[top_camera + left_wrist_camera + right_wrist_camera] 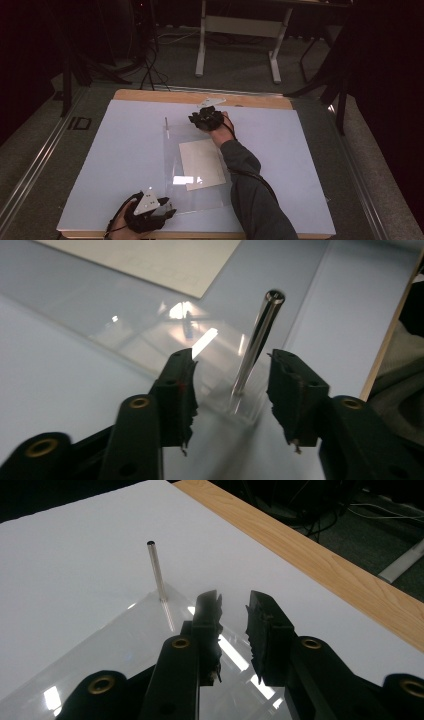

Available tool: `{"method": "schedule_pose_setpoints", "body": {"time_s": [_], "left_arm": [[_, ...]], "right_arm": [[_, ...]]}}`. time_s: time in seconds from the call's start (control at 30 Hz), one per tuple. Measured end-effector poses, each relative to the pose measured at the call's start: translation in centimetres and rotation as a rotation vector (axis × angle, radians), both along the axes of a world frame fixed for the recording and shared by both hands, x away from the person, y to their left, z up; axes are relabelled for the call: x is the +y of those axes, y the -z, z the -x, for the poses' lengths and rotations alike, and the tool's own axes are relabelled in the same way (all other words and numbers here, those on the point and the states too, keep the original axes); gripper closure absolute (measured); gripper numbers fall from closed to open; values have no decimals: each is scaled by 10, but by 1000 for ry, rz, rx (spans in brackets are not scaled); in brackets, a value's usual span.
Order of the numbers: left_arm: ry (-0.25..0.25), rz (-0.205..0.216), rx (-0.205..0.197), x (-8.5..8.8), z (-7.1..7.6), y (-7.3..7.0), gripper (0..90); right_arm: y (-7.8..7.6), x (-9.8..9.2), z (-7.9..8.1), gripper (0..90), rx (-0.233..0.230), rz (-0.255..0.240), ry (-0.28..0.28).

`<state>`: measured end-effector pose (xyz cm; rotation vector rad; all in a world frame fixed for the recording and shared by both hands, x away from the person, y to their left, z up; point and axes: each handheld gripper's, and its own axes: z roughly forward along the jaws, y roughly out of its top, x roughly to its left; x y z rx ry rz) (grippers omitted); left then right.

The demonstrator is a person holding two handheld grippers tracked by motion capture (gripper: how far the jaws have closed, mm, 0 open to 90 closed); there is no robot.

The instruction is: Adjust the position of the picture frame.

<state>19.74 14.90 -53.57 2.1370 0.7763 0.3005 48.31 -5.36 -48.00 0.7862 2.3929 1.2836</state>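
Dark floor and black cables lie behind the table [280, 102], which has a wood top with a big white sheet [125, 155] over it. On the white sheet lies a clear plate [200, 200]. A pale paper square [202, 162] rests on the middle of the plate.

A thin metal pin [166, 125] stands up at the far left corner of the plate. Another pin [257, 342] stands at the near left corner, shiny and leaning a little in the left gripper view.

The left gripper [167, 212] sits at the near edge of the table, by that near corner. Its jaws stand apart, one on each side of the near pin. The pads [180, 390] are near the pin but not touching it.

The right gripper [197, 120] is at the far side of the table, held out on a long grey sleeve [250, 185]. Its jaws have a narrow gap and hold nothing. They hang over the far edge of the plate, just beside the far pin [156, 570].
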Motion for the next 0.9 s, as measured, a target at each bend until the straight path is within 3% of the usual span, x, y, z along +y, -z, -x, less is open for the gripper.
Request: {"method": "schedule_pose_setpoints", "body": {"time_s": [0.1, 0.3, 0.5, 0.73, 0.9], "left_arm": [[29, 16, 13, -2, -4, 3, 613], [38, 35, 15, 1, -8, 4, 696], [70, 27, -24, -6, -6, 2, 804], [70, 7, -48, -7, -5, 2, 835], [64, 23, -37, -6, -5, 3, 831]], "right_arm": [[2, 4, -2, 745, 7, -6, -3], [6, 12, -6, 754, 25, -12, -19], [12, 21, -8, 753, 43, -20, -47], [17, 36, -10, 744, 58, -18, -70], [19, 51, -10, 740, 62, -11, -98]]}}
